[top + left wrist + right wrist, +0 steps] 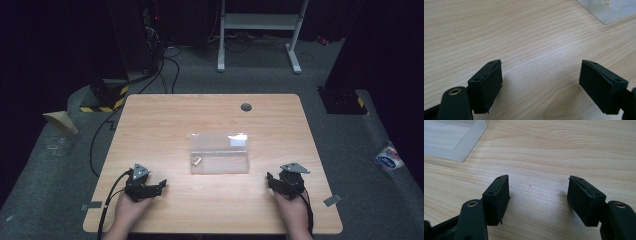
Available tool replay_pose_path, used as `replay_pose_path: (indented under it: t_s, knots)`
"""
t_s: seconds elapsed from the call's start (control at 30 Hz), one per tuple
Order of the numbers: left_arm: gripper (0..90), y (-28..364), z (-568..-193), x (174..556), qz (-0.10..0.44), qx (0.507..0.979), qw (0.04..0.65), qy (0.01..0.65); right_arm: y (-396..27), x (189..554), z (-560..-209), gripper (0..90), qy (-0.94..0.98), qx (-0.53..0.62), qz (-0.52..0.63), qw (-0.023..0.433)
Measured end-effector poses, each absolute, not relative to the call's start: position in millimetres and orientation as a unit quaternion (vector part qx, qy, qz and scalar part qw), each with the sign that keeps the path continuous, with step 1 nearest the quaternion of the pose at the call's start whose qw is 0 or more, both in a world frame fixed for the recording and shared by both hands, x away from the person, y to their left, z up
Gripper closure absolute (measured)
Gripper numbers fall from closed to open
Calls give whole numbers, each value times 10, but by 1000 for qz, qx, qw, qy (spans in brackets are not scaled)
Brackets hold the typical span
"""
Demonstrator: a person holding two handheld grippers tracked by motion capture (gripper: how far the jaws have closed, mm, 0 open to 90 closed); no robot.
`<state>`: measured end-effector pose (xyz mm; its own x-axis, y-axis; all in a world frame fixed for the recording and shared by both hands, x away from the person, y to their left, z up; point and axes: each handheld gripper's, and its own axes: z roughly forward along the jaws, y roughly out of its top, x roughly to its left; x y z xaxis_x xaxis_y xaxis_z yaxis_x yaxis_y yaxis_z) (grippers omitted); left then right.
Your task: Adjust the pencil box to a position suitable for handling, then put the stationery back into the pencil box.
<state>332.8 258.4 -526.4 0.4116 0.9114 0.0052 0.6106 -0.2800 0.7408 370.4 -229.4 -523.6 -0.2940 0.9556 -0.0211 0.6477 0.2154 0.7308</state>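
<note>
dark floor and cables surround a light wooden table (210, 115), where a clear plastic box (220, 152) lies at the middle with a small brass piece (197, 160) at its near left corner. the left gripper (161, 186) and right gripper (271, 181) rest near the front edge, well apart from the box, both with jaws spread and nothing between them.

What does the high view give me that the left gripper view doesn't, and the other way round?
High view alone: both hands, the right claw open near the table's right edge, the whole clear box at mid-table and a small brass piece at the box's left end.
Left gripper view alone: a close look between the left claw jaws, open over bare wood with nothing between them.
Both: the wooden table, the left claw and the box, just a corner of it in the gripper view.
</note>
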Motion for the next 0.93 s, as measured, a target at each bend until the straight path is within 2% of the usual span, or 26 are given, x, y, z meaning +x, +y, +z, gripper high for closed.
replay_pose_path:
  t_s: [0.27,0.93]
  knots:
    - [163,2567,-5294,3302,220,771,338,494,-2294,3702,-5235,339,741,542,314,244]
    - [225,2564,-5291,3271,225,768,341,493,-2293,3703,-5236,339,740,542,314,243]
